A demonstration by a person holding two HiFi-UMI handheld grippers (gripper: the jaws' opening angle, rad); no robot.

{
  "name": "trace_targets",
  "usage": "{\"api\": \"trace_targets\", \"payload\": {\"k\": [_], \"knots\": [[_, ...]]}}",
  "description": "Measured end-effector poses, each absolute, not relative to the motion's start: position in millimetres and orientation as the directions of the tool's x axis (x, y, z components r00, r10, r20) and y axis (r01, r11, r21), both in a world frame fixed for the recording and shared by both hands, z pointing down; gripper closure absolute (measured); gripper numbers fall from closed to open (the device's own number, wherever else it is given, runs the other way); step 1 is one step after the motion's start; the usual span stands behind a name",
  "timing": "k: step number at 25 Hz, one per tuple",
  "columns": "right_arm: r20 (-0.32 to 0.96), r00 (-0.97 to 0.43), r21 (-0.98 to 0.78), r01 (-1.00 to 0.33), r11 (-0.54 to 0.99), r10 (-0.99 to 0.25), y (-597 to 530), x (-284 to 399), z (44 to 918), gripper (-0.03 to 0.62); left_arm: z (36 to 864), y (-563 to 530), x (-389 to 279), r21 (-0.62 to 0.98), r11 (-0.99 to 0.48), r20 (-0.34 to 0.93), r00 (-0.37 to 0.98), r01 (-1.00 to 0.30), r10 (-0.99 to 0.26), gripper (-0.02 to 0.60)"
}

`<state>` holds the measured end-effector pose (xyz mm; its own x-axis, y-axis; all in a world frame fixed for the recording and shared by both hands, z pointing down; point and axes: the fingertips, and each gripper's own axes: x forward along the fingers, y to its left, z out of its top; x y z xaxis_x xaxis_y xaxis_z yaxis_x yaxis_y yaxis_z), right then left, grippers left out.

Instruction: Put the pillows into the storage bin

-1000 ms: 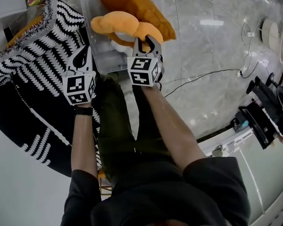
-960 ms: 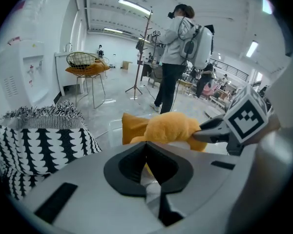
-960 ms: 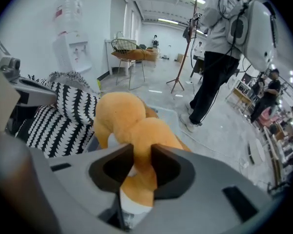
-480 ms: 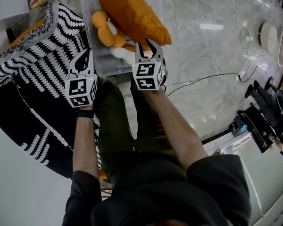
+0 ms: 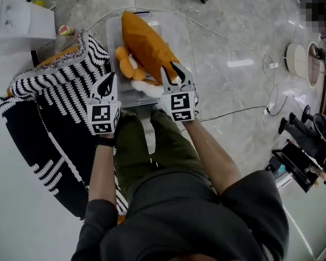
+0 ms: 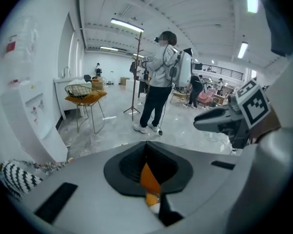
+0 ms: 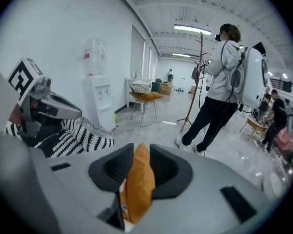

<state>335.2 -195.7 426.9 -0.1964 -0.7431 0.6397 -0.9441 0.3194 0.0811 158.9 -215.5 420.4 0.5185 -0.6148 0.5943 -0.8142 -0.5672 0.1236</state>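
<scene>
Inside the storage bin [image 5: 111,34] lies the orange pillow [image 5: 144,39], stowed; above its near rim the left gripper [image 5: 107,80] hangs closed, the right gripper [image 5: 178,70] slightly parted, empty; next, probably, grasping the striped cushion [image 5: 60,86].

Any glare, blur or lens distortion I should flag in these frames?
Head view: sharp, mild wide-angle bowing, glare patches on the glossy floor. Left gripper view and right gripper view: strong fisheye bending, black corners, ceiling lights blown out to white.
</scene>
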Motion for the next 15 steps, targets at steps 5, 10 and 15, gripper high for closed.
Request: {"api": "trace_targets", "payload": {"k": [5, 10, 15], "knots": [[0.519, -0.252, 0.078, -0.938, 0.338, -0.817, -200, 345, 321, 0.569, 326, -220, 174, 0.080, -0.587, 0.528, 0.534, -0.805, -0.660, 0.577], [0.442, -0.269, 0.115, -0.929, 0.352, -0.855, -180, 354, 250, 0.591, 252, -206, 186, 0.050, -0.609, 0.461, 0.559, -0.791, -0.689, 0.577], [0.416, -0.269, 0.109, -0.934, 0.341, -0.869, -161, 367, 213, 0.592, 211, -188, 193, 0.022, -0.628, 0.428, 0.575, -0.778, -0.697, 0.577]]}}
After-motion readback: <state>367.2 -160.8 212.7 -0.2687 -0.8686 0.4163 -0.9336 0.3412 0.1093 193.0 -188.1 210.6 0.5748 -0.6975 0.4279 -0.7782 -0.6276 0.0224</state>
